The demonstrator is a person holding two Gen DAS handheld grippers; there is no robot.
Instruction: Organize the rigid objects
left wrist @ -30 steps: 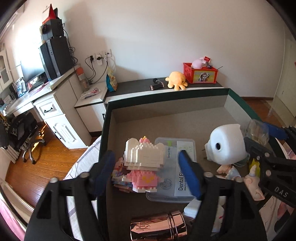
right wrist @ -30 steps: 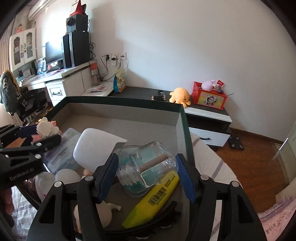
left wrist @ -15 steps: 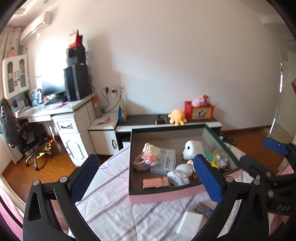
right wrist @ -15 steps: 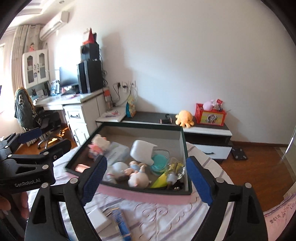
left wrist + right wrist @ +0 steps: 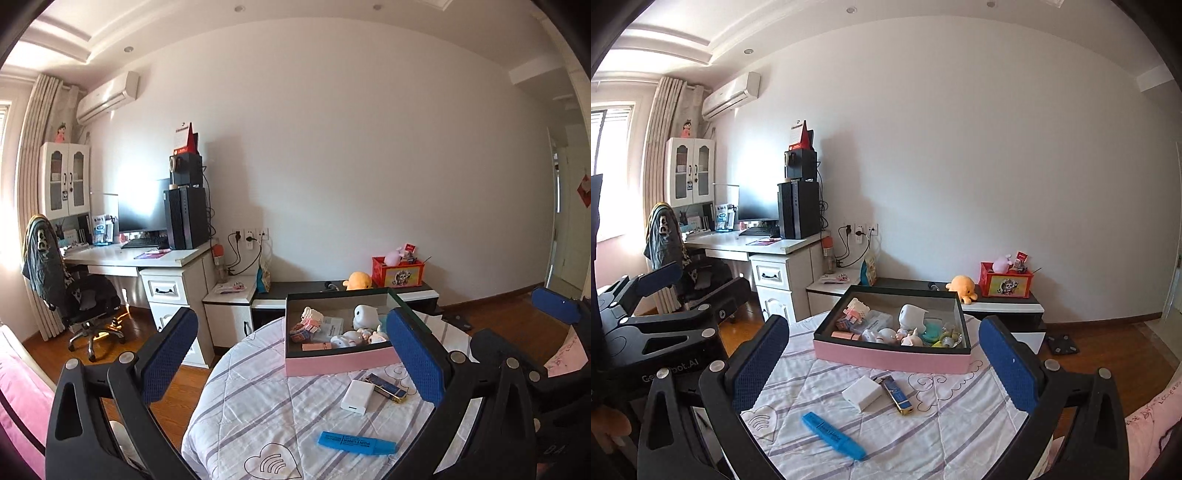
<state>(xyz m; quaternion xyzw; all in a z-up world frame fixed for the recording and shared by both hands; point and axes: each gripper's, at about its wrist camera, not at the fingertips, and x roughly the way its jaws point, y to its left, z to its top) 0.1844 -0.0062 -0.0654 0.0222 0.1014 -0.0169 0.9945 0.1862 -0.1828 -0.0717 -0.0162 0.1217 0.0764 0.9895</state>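
A pink-sided box (image 5: 340, 360) (image 5: 894, 356) sits at the far side of a round table and holds several small toys and items. On the striped cloth in front of it lie a white block (image 5: 356, 396) (image 5: 862, 392), a blue-and-gold lighter (image 5: 386, 386) (image 5: 897, 394) and a blue highlighter (image 5: 356, 442) (image 5: 833, 435). My left gripper (image 5: 291, 354) is open and empty, well back from the table. My right gripper (image 5: 884, 356) is open and empty too. The left gripper's body shows at the left of the right wrist view (image 5: 665, 328).
The round table's cloth (image 5: 258, 406) ends at a curved edge on the left. Behind stand a white desk (image 5: 147, 258) with a computer, an office chair (image 5: 74, 295), and a low dark cabinet (image 5: 332, 286) with an orange plush and a red box.
Both grippers have pulled far back and up from inside the box. The whole table and the three loose items on the cloth have come into view.
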